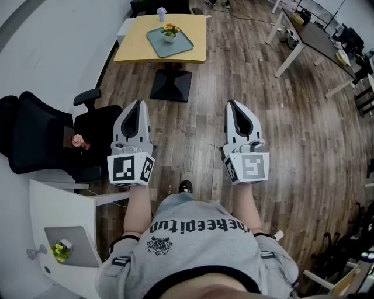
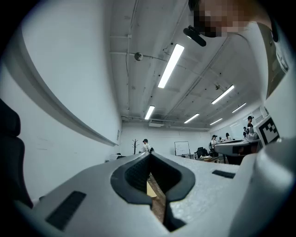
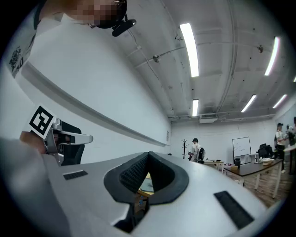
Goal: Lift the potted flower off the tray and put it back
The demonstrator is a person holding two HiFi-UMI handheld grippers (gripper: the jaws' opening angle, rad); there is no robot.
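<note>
Left tool: the left tool (image 1: 139, 105) has its jaws drawn fully together with nothing between them. It is held out in front of the person, over the wooden floor (image 1: 198, 117).
Right tool: the right tool (image 1: 233, 105) also has its jaws meeting at the tips and holds nothing. It is level with the left tool, and the two are apart.
Potted flower: the potted flower (image 1: 170, 31) stands upright on the grey-green tray (image 1: 186, 42).
Tray: it lies on the yellow table (image 1: 137, 44), at the far end of the room from the person.
Also on the table: a pale cup (image 1: 161, 13) stands near the back edge, apart from the tray.
Gap to the work: both tools are well apart from the table, with open floor between.
Task done: by my reading, nothing. The flower sits on its tray and neither tool is near it.
Task left: all of it. The person must walk to the table, open a tool, grip the pot, lift it clear and set it back on the tray.
</note>
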